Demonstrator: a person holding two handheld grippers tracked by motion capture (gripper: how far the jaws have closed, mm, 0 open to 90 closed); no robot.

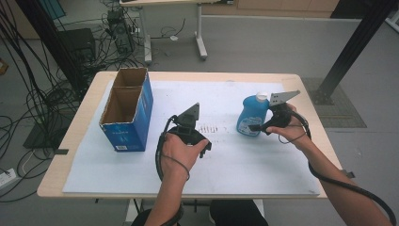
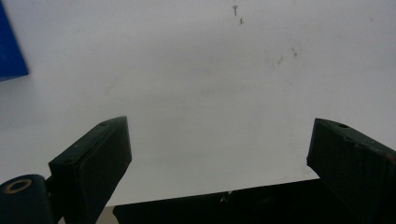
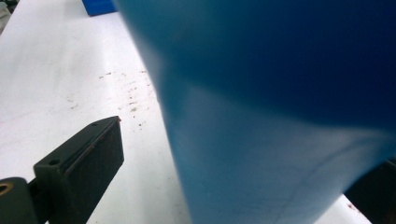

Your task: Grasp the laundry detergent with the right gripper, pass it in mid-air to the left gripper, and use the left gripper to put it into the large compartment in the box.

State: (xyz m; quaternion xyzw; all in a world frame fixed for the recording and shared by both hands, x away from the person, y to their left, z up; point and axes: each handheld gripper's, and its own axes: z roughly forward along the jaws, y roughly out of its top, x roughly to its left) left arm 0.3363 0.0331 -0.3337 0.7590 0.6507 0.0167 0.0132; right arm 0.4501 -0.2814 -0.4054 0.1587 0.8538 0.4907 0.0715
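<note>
between black jaws, smooth rounded blue bottle (image 1: 252, 117)

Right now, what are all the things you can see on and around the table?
Bottle: one, blue with a white cap, right side of the table, between the right gripper's open jaws.
Cardboard box: one, blue outside, brown inside, open top, left side.
Mat: one, white, covering the tabletop.
Table: one, light wood.
Cables: many, black, on the floor at left.
Left gripper: one, black, open over the mat.
Right gripper: one, black, at the bottle.
</note>
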